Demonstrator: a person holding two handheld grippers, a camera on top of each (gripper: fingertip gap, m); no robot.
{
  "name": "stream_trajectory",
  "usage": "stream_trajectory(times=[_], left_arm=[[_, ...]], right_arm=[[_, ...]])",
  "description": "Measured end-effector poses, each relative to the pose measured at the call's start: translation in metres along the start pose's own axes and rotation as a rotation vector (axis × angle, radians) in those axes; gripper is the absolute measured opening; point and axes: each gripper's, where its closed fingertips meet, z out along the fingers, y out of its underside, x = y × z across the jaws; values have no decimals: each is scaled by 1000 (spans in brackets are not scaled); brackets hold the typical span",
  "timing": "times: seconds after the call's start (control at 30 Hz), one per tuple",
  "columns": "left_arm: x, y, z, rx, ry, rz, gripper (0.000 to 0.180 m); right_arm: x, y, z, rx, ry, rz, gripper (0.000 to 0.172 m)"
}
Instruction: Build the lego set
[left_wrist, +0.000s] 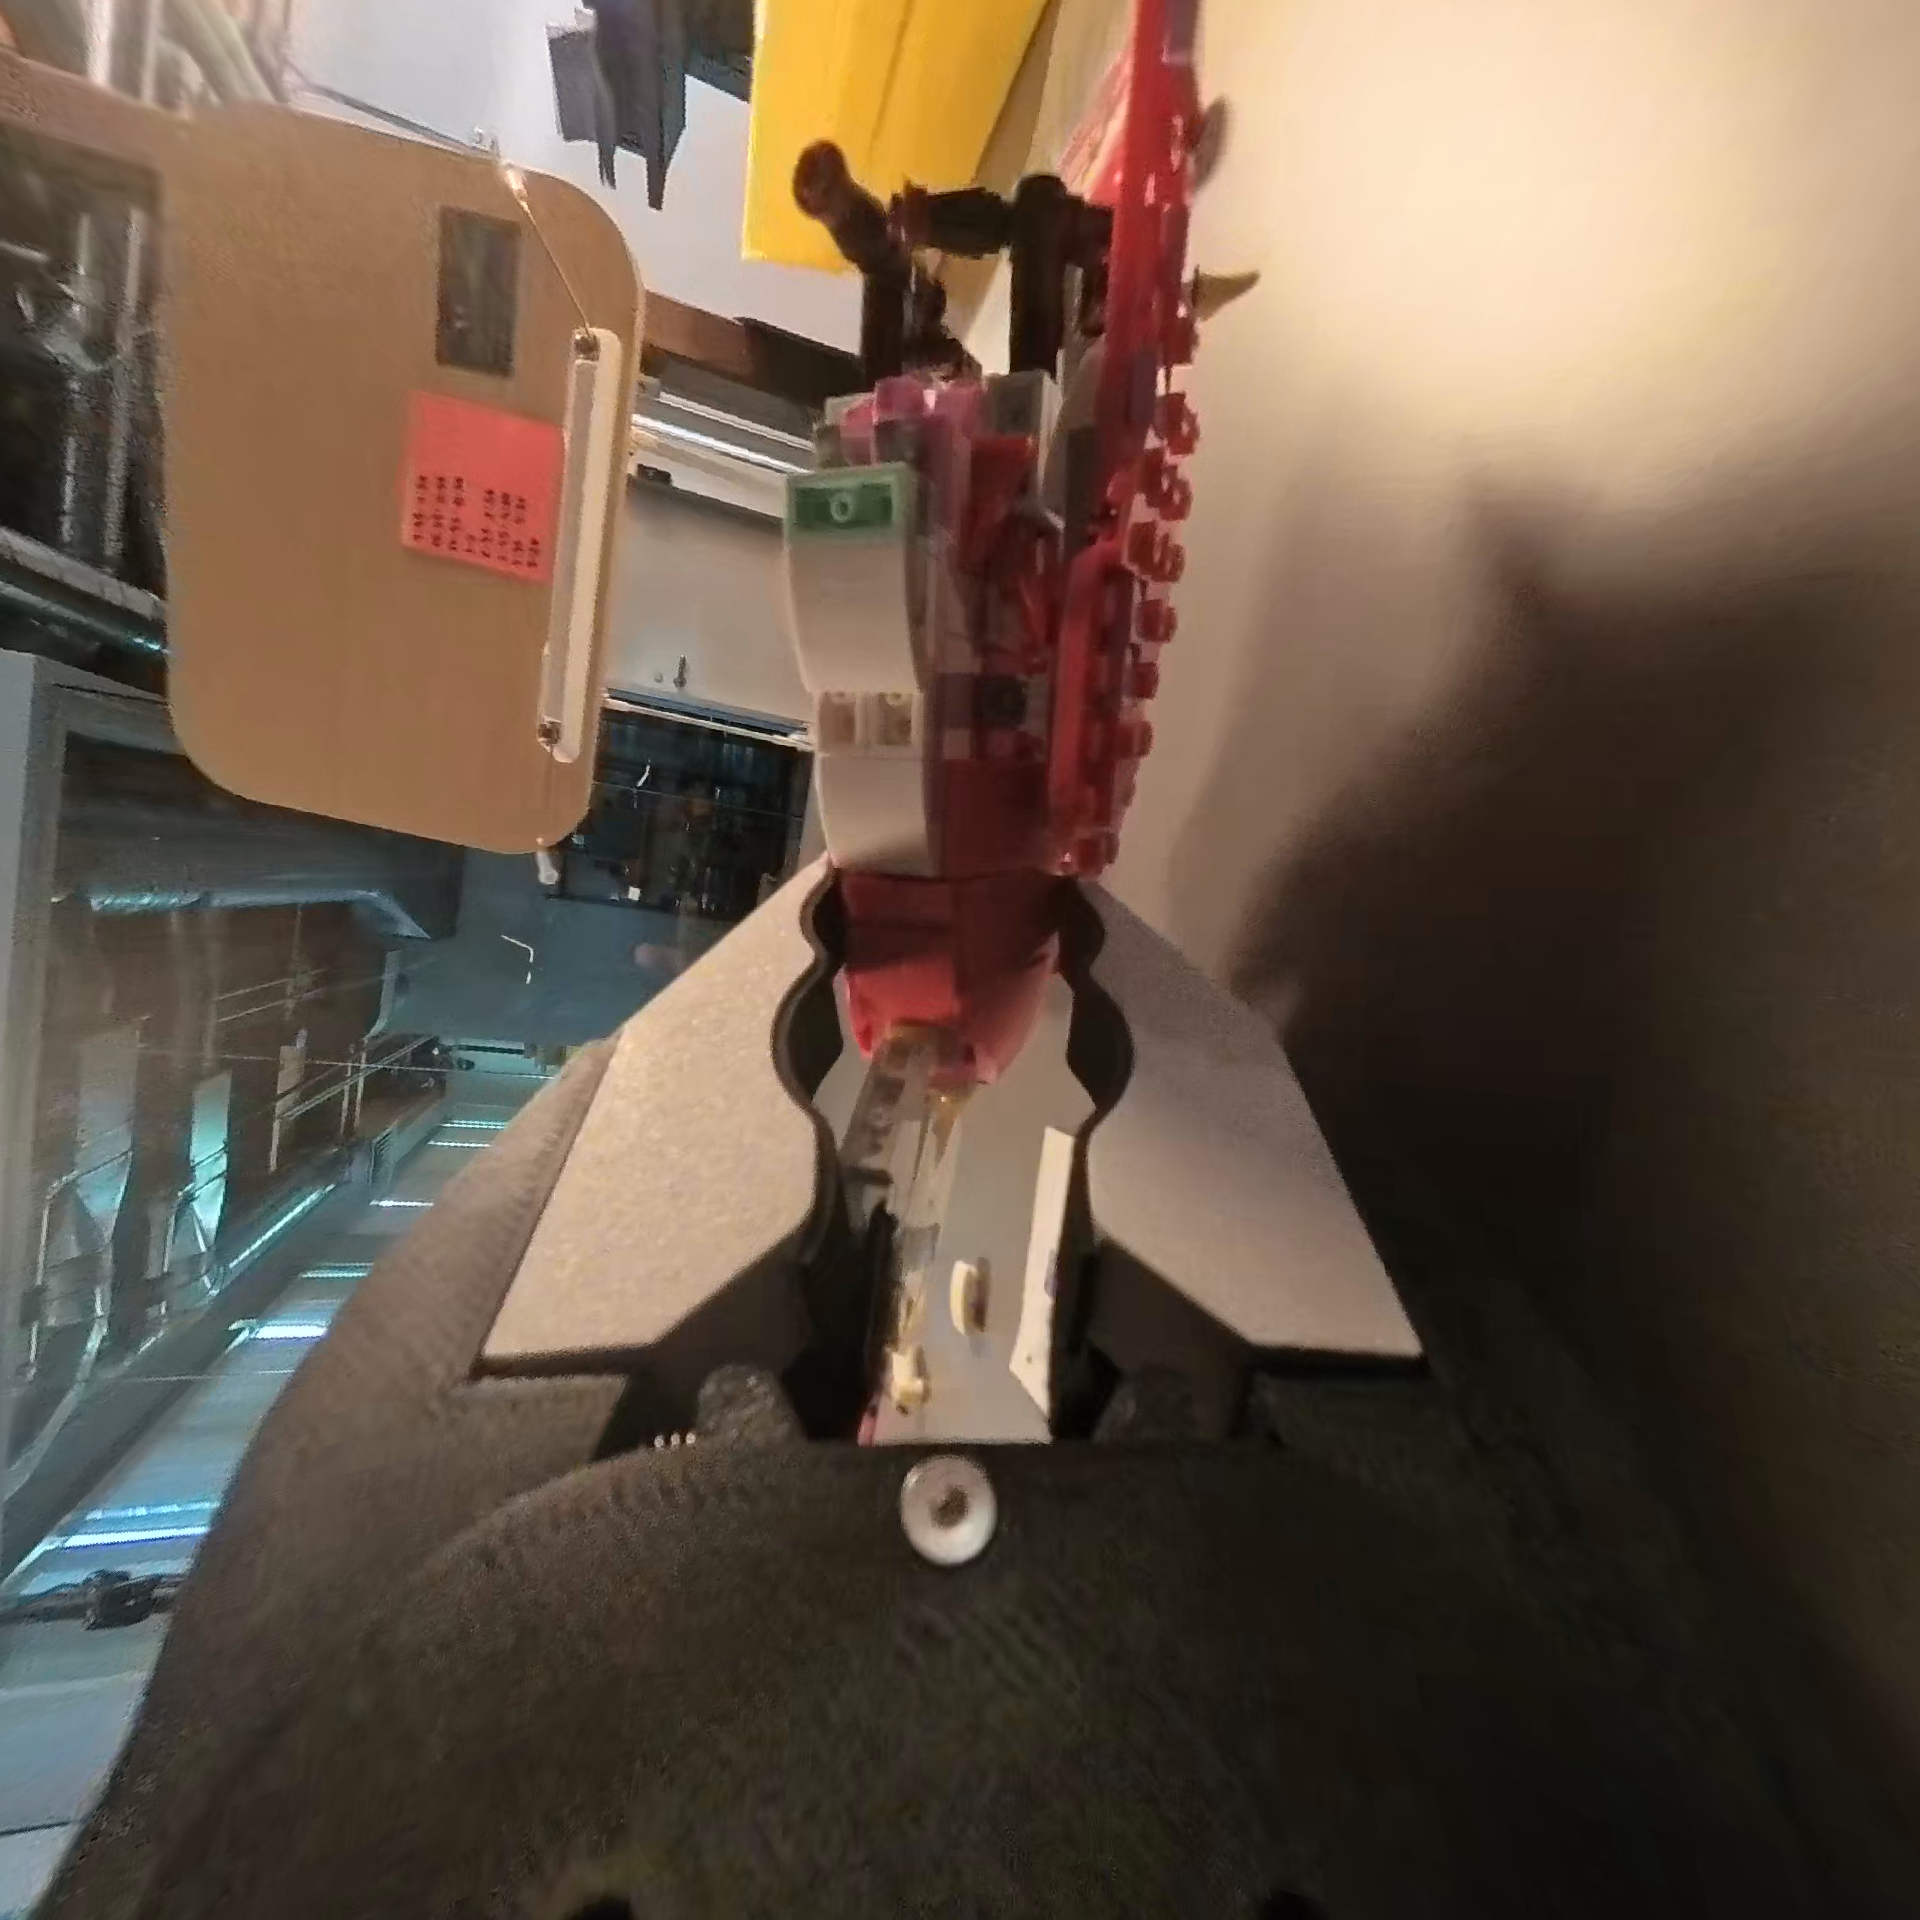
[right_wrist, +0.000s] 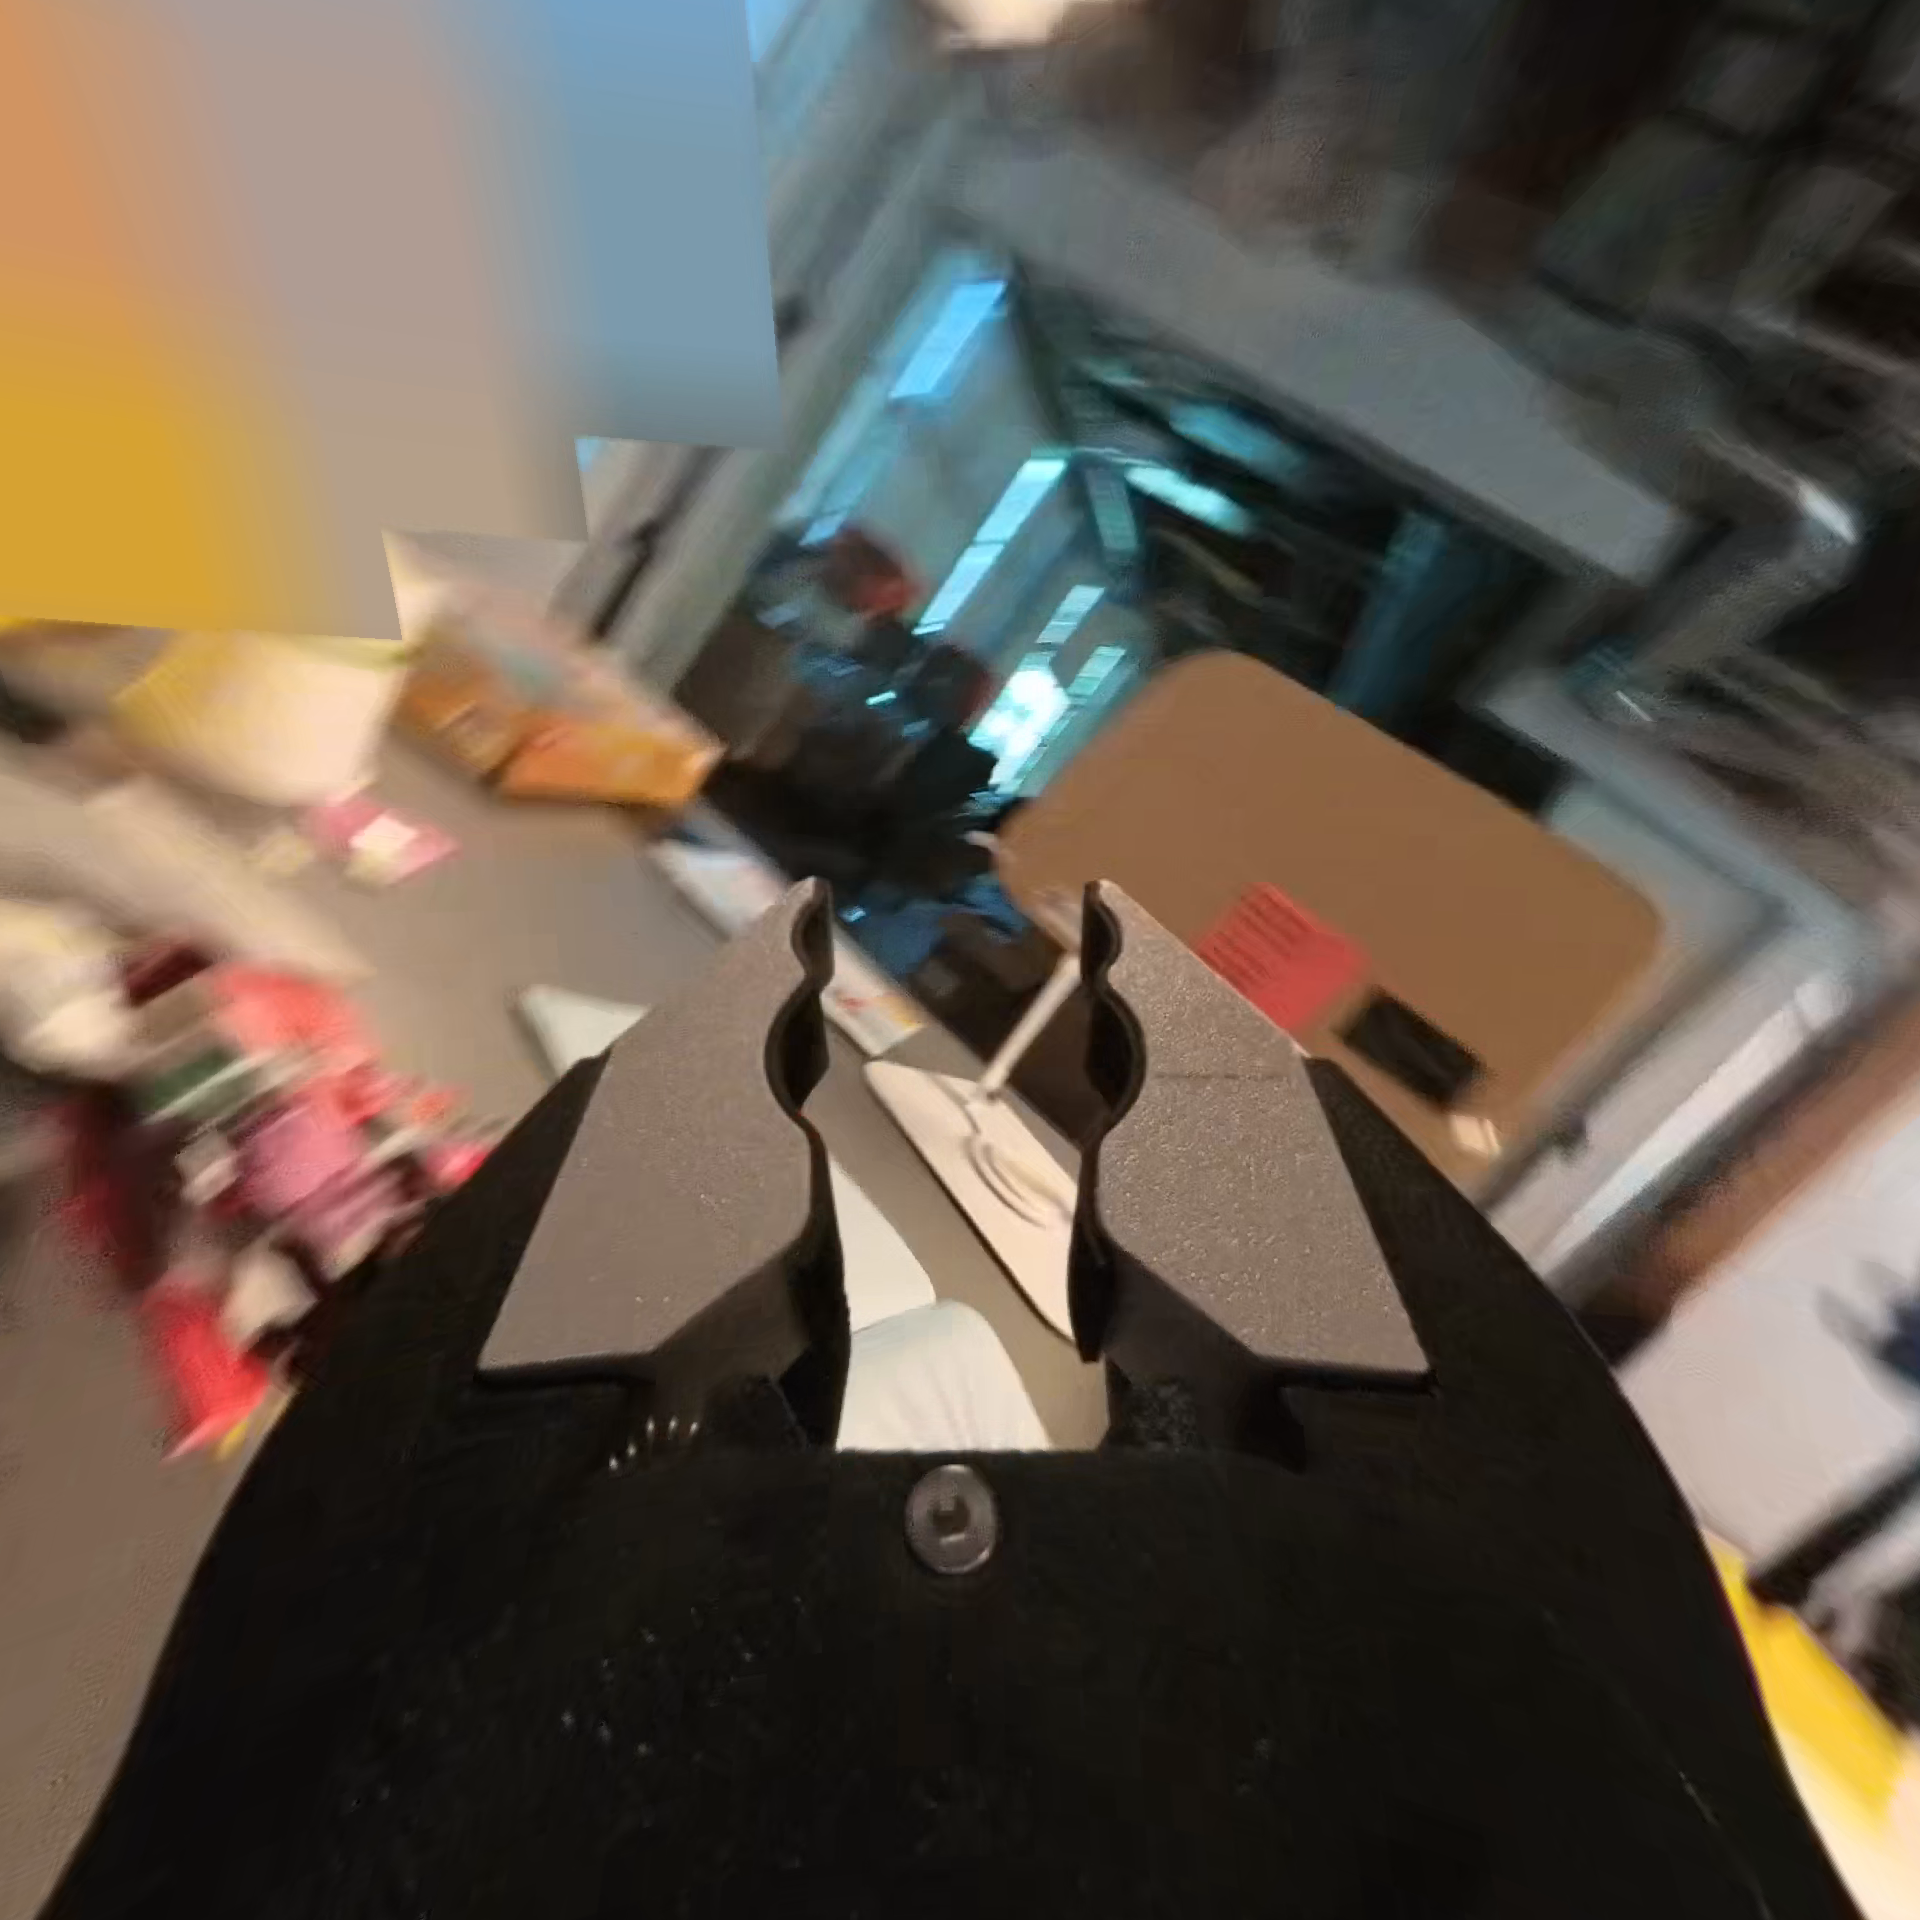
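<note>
Brick model's (left_wrist: 940, 727) red end seemingly pinched between left fingers (left_wrist: 727, 1039).

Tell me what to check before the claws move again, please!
1. Left gripper around the red brick model's nose: ok.
2. Both pads pressing on it: cannot tell, dark gaps show beside the nose.
3. Model in one piece: ok as far as seen.
4. Right gripper with nothing between its fingers: ok.
5. Right view sharp enough to aim: not ok, blurred.
6. Tan board apart from model: ok.
</note>
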Motion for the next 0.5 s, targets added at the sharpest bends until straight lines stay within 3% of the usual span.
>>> stream_trajectory(times=[0.1,0.2,0.37,0.5], left_arm=[[6,0,2,6,17,34,40],[15,-6,1,51,51,54,40],[17,-10,4,75,47,41,40],[16,-20,4,95,8,87,40]], right_arm=[[47,47,1,17,269,249,39],[60,95,16,-61,360,269,35],[84,113,35,-70,435,214,24],[84,108,33,1,381,318,14]])
